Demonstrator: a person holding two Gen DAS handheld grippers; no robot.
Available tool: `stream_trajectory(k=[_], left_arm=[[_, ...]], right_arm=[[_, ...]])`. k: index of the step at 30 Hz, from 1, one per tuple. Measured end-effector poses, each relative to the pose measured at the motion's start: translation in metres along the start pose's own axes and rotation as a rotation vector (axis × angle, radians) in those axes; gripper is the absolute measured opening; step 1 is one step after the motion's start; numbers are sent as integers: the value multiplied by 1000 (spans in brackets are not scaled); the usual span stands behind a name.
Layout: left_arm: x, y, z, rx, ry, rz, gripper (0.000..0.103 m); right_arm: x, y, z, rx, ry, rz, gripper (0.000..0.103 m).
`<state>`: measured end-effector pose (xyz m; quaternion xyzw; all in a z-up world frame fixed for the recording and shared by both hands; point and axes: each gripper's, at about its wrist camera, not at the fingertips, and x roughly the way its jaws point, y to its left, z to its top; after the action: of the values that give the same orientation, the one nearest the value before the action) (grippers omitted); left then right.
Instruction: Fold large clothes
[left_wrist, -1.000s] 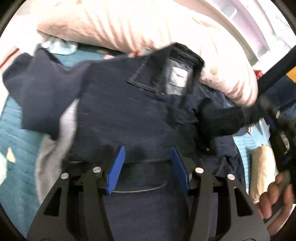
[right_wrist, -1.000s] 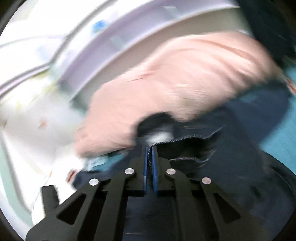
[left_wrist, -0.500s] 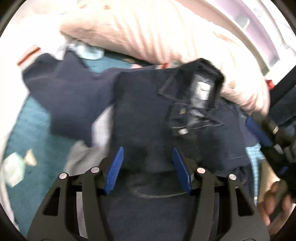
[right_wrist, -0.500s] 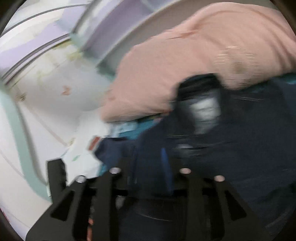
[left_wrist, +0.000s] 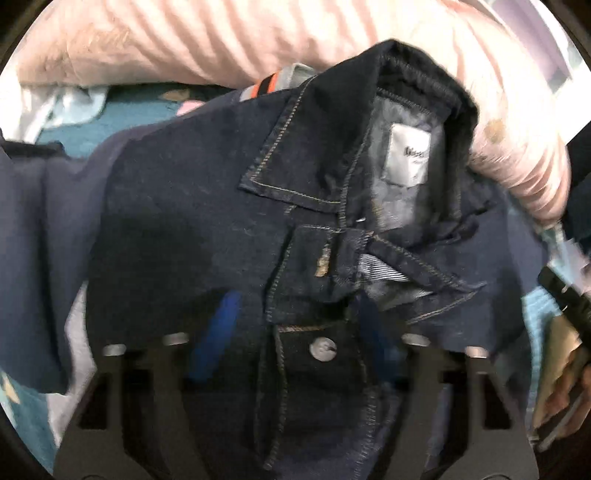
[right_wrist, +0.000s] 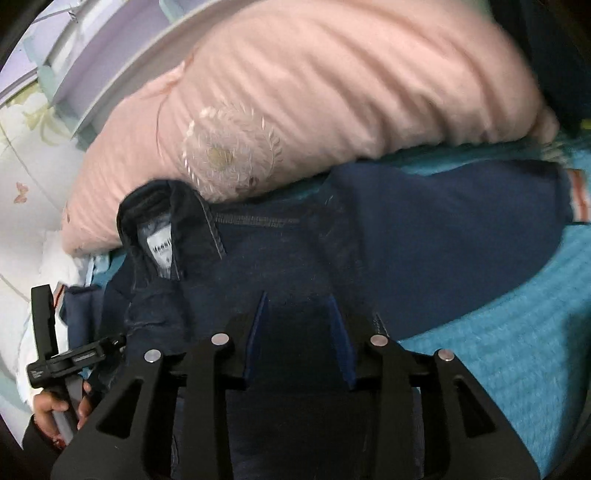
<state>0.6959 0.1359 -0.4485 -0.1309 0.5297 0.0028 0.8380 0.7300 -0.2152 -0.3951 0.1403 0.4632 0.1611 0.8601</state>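
Teal quilted bedding (right_wrist: 517, 350) carries the dark denim jacket (left_wrist: 184, 229). Right gripper (right_wrist: 297, 332) has just opened, dropping the collar (right_wrist: 162, 206); left gripper (left_wrist: 295, 332) stands apart, empty. Next fold pending.

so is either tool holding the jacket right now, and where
Neither. Both the left tool and the right tool stand open over the jacket, pads off the cloth.

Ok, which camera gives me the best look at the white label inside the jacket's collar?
Left wrist: the white label sits large and near centre inside the open collar. The right wrist view shows it small, at the left, half hidden by collar folds.
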Motion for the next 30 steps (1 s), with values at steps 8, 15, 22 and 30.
stream_trajectory(k=[8, 15, 22, 30], left_arm=[[-7, 9, -14, 5, -10, -5, 50], [-27, 21, -7, -24, -69, -111, 53], [-44, 62, 13, -59, -119, -45, 57], [-26, 114, 43, -138, -39, -40, 58]], right_arm=[[32, -7, 31, -23, 64, -33, 45], [61, -27, 55, -7, 101, -15, 45], [83, -41, 59, -22, 169, -35, 45], [78, -70, 67, 177, 188, 225, 40]])
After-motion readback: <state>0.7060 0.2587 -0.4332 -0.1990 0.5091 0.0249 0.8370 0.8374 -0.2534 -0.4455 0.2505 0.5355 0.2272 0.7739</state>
